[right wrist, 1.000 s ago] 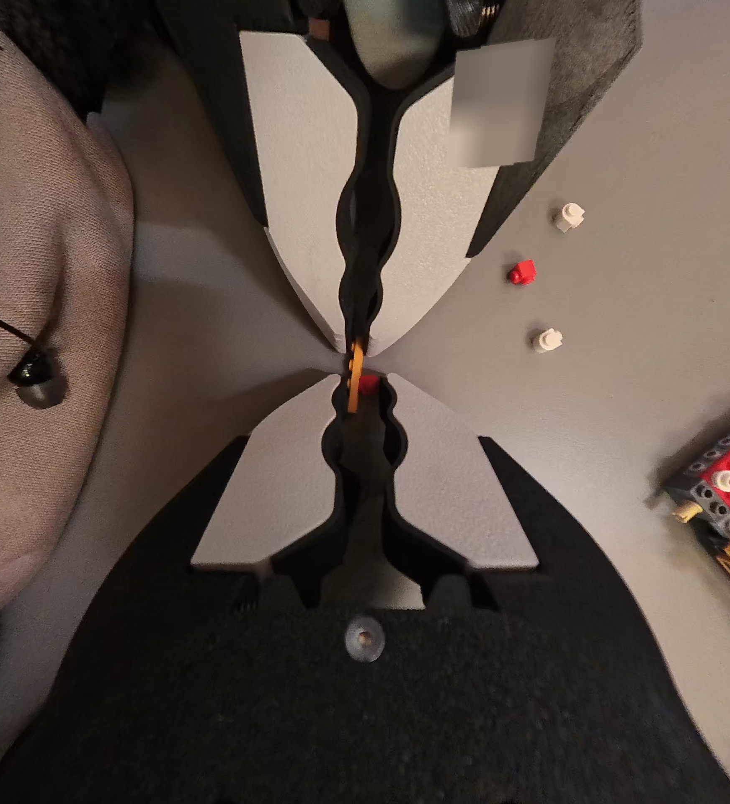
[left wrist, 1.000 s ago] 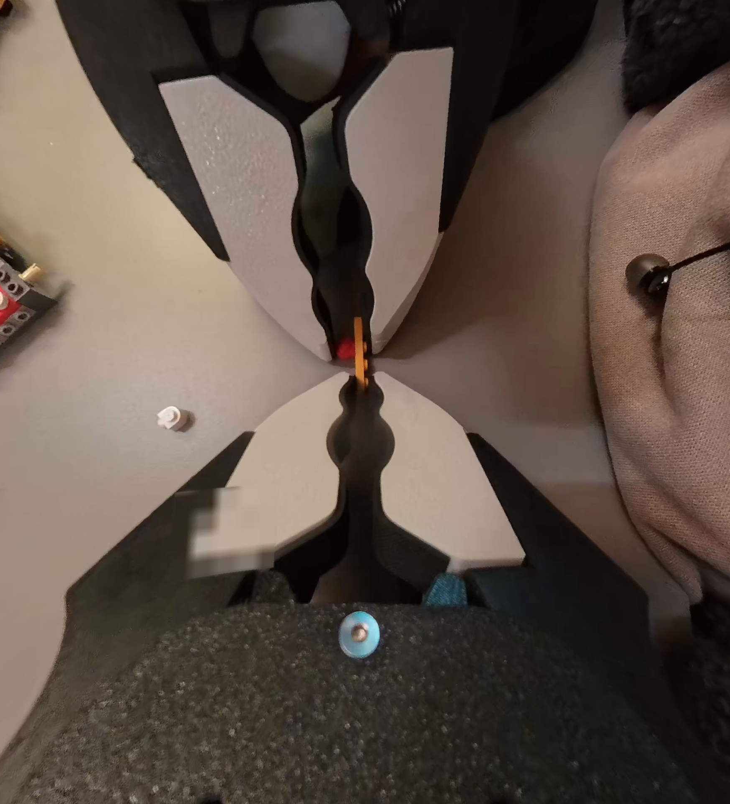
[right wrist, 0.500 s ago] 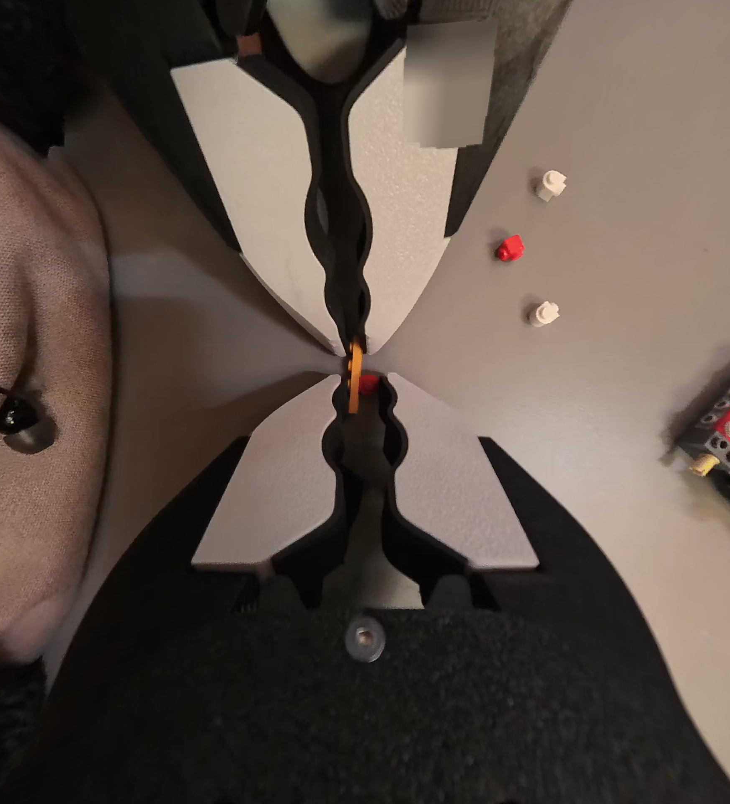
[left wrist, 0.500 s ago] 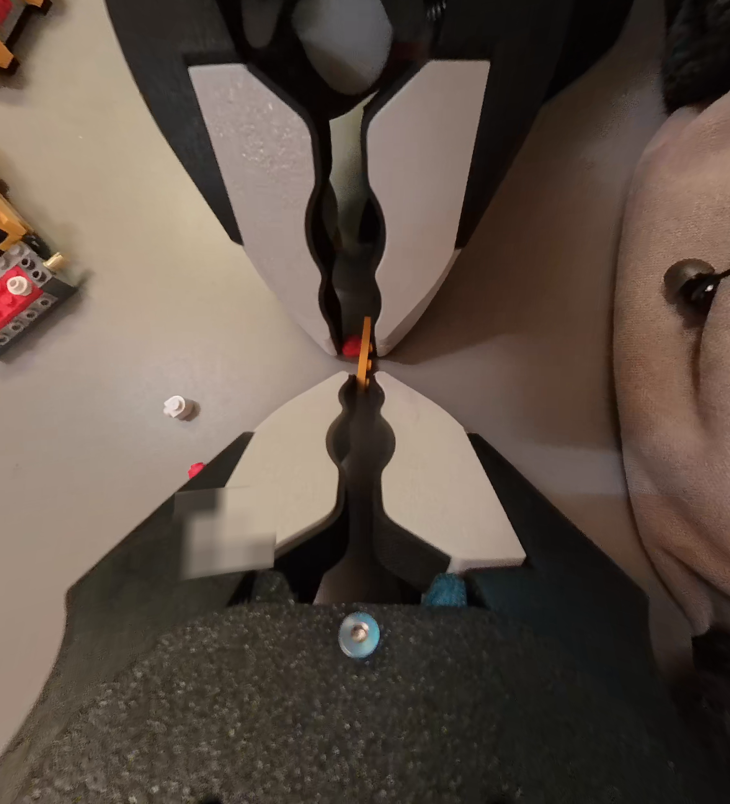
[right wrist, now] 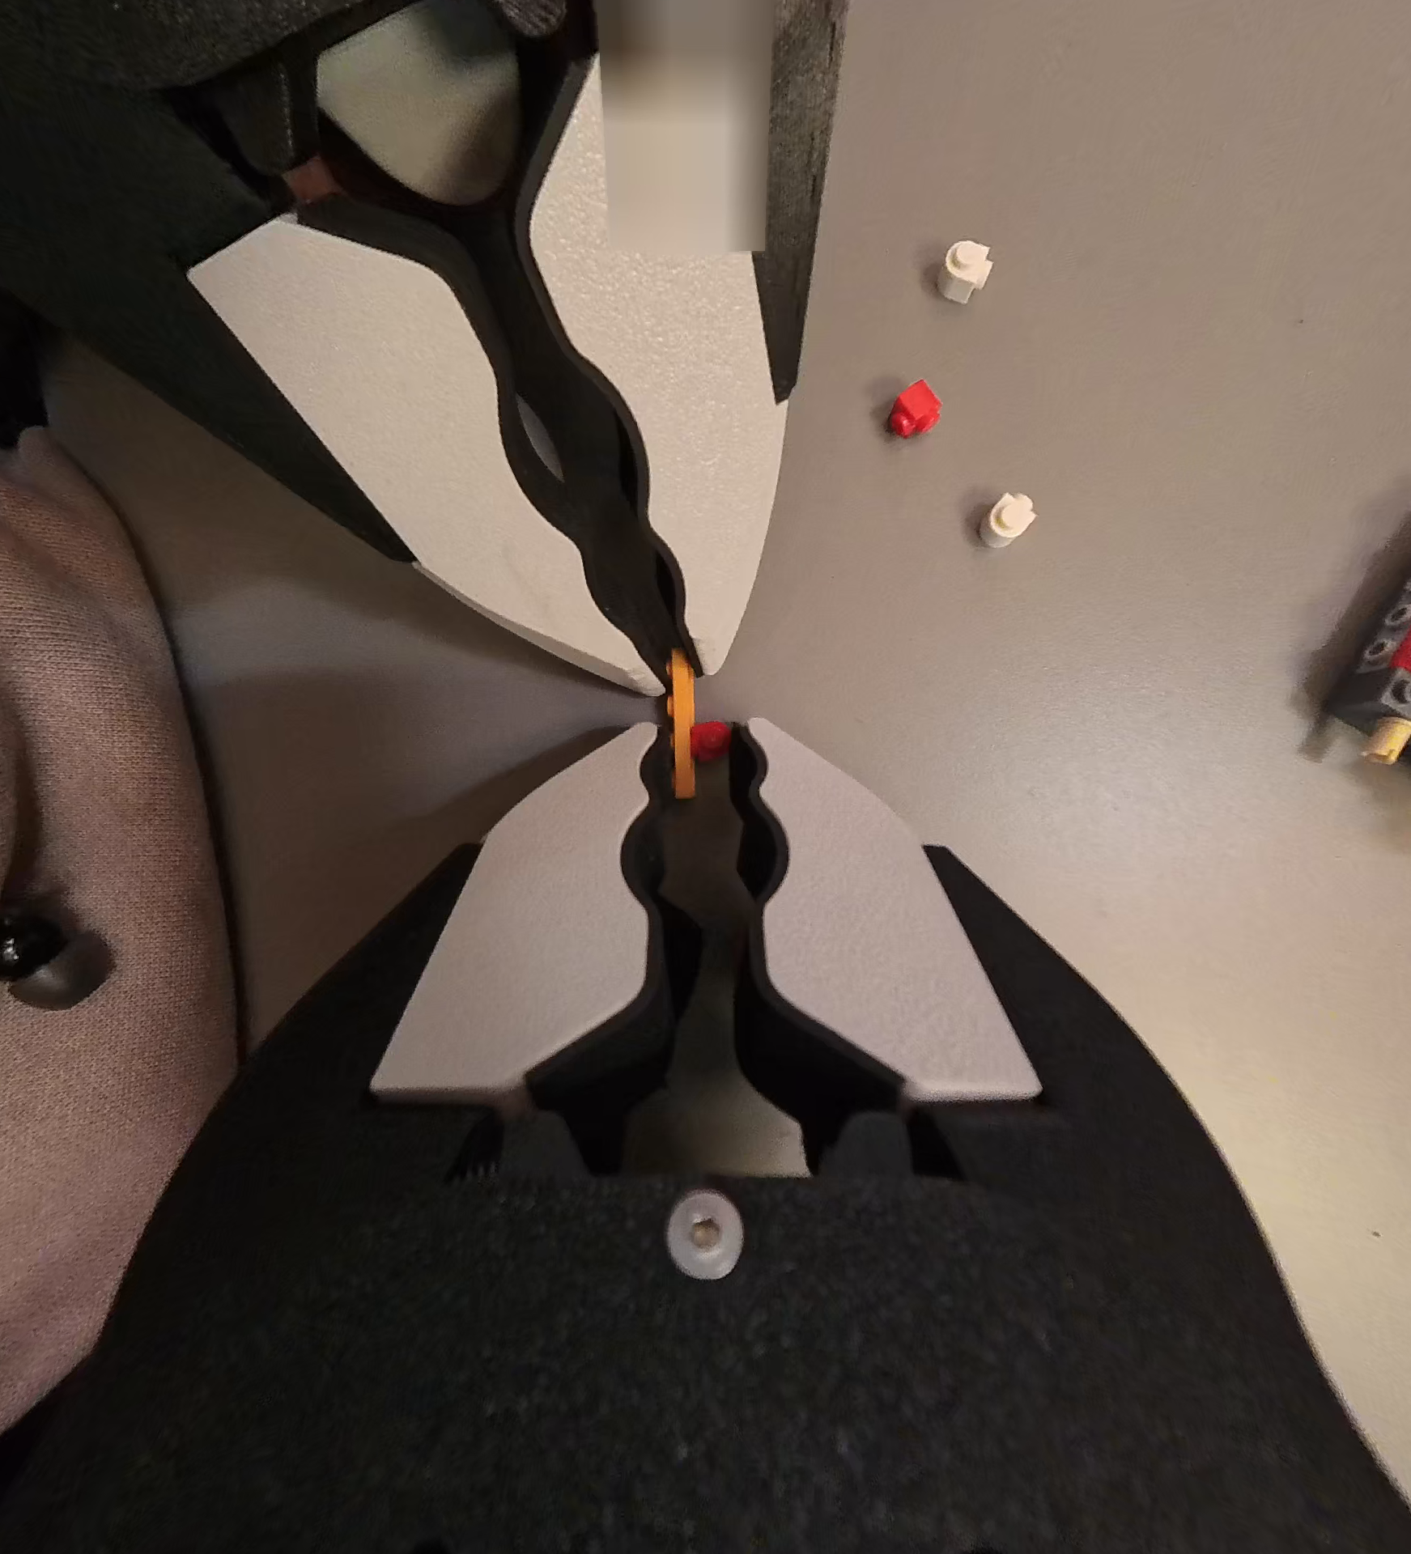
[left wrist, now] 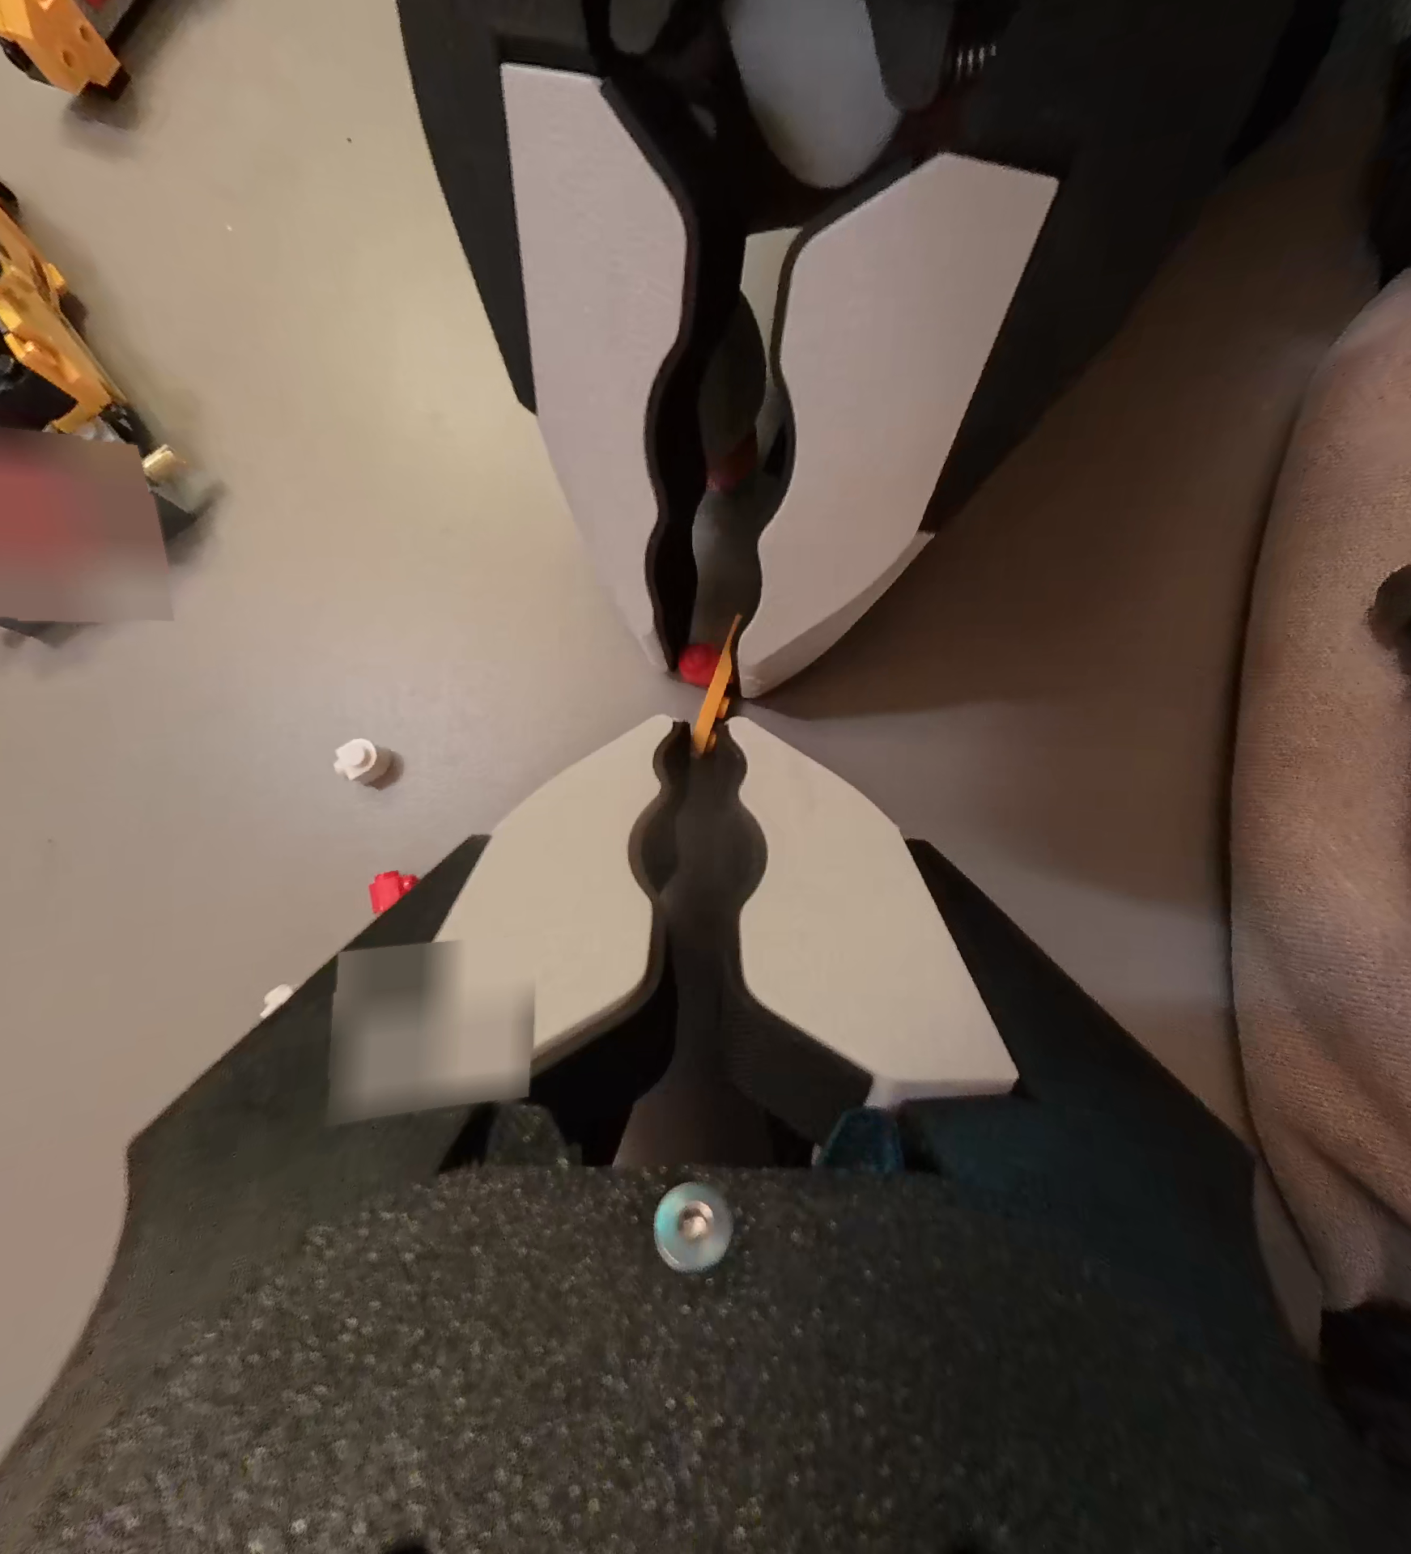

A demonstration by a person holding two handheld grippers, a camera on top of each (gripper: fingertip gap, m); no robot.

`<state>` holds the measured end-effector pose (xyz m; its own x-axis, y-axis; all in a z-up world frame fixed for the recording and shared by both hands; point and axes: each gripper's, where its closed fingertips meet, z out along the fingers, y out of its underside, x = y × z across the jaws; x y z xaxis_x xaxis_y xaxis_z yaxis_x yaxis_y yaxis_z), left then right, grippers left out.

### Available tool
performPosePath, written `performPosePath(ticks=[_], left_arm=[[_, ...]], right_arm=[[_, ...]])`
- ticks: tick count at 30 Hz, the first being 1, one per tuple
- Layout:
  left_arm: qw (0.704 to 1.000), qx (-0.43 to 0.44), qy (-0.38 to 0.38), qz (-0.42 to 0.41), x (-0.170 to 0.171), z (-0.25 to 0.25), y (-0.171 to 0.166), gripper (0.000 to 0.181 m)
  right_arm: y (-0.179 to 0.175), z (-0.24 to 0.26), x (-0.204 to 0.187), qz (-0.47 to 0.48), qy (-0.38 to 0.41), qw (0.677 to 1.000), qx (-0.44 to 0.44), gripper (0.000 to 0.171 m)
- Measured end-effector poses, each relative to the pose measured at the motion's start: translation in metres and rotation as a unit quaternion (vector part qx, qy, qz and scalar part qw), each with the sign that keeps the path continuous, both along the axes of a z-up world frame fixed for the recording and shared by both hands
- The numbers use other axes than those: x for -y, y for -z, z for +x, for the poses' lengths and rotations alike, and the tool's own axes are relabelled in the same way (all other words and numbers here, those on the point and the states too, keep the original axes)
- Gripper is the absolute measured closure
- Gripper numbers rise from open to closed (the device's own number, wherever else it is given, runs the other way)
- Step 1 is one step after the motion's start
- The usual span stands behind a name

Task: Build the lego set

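The two grippers meet tip to tip: the left gripper [left wrist: 702,740] clamps a thin orange plastic lego plate [left wrist: 714,685], the right gripper [right wrist: 693,740] pinches a small red lego stud [right wrist: 710,740] against it, loose bricks at two o'clock

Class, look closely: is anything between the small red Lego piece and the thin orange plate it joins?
Nothing visible. The small red Lego piece sits against the thin orange Lego plate inside the right gripper; the left gripper pinches the plate's other end.
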<state>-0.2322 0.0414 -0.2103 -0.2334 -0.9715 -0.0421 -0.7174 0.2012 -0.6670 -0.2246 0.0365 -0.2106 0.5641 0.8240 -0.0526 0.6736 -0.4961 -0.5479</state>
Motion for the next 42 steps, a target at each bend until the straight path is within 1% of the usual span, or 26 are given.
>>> performPosePath(ticks=[6, 8, 15, 23, 27, 32, 37, 42], left_arm=[[1.0, 0.001, -0.002, 0.001, -0.0001, 0.0005, 0.0006, 0.174], [1.0, 0.002, 0.003, 0.005, 0.0008, 0.0007, 0.0008, 0.175], [1.0, 0.003, 0.008, 0.004, 0.0015, 0.0014, 0.0013, 0.176], [1.0, 0.003, 0.011, 0.0, 0.0016, 0.0021, 0.0016, 0.176], [1.0, 0.002, 0.012, -0.001, 0.0016, 0.0023, 0.0018, 0.175], [1.0, 0.0, 0.009, 0.0, 0.0008, 0.0029, 0.0019, 0.175], [1.0, 0.0, 0.007, 0.0, 0.0006, 0.0031, 0.0018, 0.175], [1.0, 0.003, 0.012, 0.005, 0.0012, 0.003, 0.0013, 0.175]], right_arm=[[-0.0003, 0.0007, 0.002, 0.007, 0.007, 1.0, -0.001, 0.157], [-0.0008, 0.003, 0.0007, 0.028, 0.0, 1.0, 0.002, 0.156], [-0.0012, 0.0052, 0.004, 0.028, -0.02, 0.999, 0.008, 0.154], [-0.0018, 0.0058, 0.0071, 0.037, -0.098, 0.994, 0.028, 0.157], [-0.0018, 0.0051, 0.0079, 0.032, -0.13, 0.991, 0.028, 0.158], [-0.0014, 0.0045, 0.0086, 0.006, -0.151, 0.988, 0.033, 0.159], [-0.0011, 0.0051, 0.0087, -0.023, -0.149, 0.988, 0.041, 0.159], [-0.0014, 0.0043, 0.0085, -0.027, -0.147, 0.988, 0.034, 0.159]])
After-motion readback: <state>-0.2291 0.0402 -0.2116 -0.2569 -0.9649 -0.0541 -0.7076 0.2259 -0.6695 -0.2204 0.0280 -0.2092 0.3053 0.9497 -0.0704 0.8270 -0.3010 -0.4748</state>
